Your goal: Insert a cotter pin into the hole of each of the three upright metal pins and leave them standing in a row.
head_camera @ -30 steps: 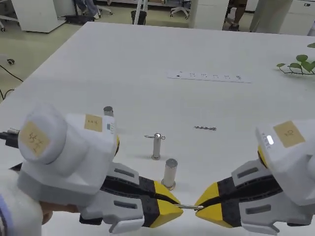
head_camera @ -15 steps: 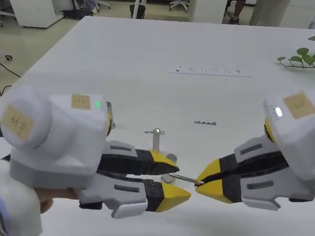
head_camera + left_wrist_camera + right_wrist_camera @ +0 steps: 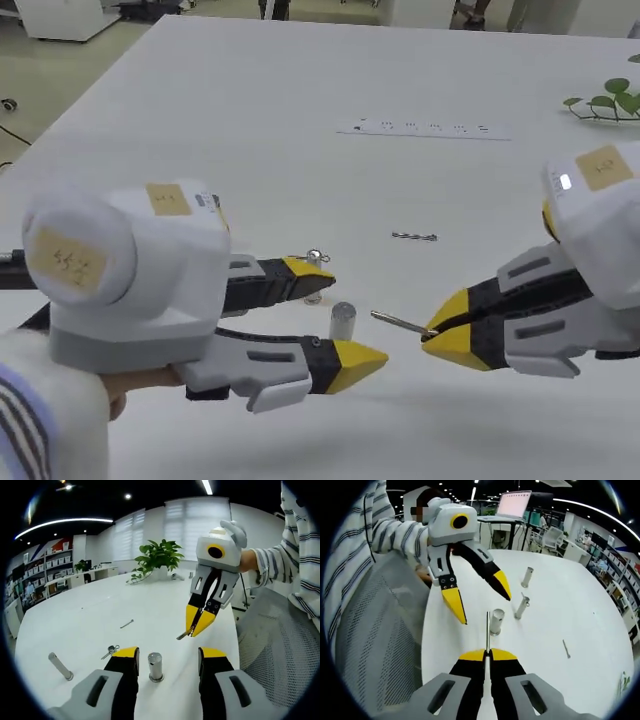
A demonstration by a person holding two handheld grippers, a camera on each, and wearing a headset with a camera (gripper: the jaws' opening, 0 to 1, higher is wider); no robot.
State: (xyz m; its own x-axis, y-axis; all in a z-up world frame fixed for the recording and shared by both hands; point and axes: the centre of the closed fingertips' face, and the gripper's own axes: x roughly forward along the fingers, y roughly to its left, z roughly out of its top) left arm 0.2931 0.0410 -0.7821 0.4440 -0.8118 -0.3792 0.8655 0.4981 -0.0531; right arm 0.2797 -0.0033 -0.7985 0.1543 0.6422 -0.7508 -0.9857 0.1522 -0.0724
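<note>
The left gripper (image 3: pixel 348 314) stands wide open and empty over the white table (image 3: pixel 300 120), its jaws either side of the nearest upright metal pin (image 3: pixel 343 320). At that pin's 3 o'clock the right gripper (image 3: pixel 432 334) is clamped on a cotter pin (image 3: pixel 398 321), whose long axis points to 10 o'clock, its tip just short of the pin. A spare cotter pin (image 3: pixel 414 237) lies at 1 o'clock.

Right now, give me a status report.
Left gripper open, straddling near metal pin. Right gripper shut on cotter pin, tip short of it. Nothing between.

The left hand-held gripper (image 3: pixel 352 312) points rightward with its jaws spread wide, while the right hand-held gripper (image 3: pixel 430 336) faces it, tips near, jaws pressed together on a cotter pin (image 3: pixel 398 321).
</note>
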